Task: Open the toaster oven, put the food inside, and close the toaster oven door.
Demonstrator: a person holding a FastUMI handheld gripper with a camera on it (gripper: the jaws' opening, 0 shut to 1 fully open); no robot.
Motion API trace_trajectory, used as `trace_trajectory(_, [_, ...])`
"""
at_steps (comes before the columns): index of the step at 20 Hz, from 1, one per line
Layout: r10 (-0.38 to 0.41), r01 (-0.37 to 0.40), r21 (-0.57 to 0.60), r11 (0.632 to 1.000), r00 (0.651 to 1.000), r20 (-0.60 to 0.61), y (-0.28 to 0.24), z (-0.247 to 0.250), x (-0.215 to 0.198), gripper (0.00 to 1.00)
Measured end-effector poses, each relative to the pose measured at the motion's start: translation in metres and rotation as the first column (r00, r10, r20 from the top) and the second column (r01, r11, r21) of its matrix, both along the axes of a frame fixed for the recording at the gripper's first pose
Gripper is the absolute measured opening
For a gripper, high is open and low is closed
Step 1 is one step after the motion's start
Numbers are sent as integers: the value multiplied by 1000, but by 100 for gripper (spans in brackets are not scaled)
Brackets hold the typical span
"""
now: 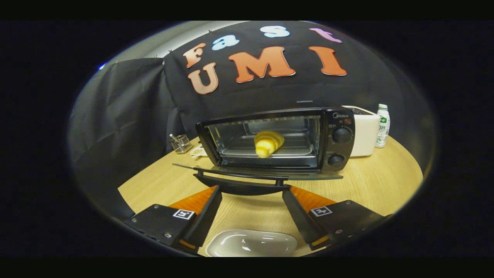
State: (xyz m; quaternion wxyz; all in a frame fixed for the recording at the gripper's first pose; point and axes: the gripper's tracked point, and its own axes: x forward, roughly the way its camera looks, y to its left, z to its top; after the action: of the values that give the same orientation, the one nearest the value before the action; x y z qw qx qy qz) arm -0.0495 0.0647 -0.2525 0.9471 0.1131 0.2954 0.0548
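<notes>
A black toaster oven stands on the wooden table with its glass door folded down flat towards me. A yellow croissant lies on the tray inside the oven cavity. My gripper is open, its fingertips spread wide just under the door's curved black handle. The left fingertip and right fingertip sit near the two ends of the handle. Nothing lies between the fingers.
A white empty dish lies on the table below the fingers. Right of the oven stand a white appliance and a small bottle. A wire holder and a small dish sit left of the oven.
</notes>
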Motion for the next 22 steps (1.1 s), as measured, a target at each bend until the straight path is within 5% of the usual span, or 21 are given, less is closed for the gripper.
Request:
trace_trajectory(4, [33, -31, -54, 998, 999, 39, 13, 4, 23, 93])
trace_trajectory(12, [-104, 115, -106, 988, 989, 104, -8, 19, 78, 93])
trace_trajectory(22, [-137, 161, -169, 972, 980, 145, -18, 23, 120, 93])
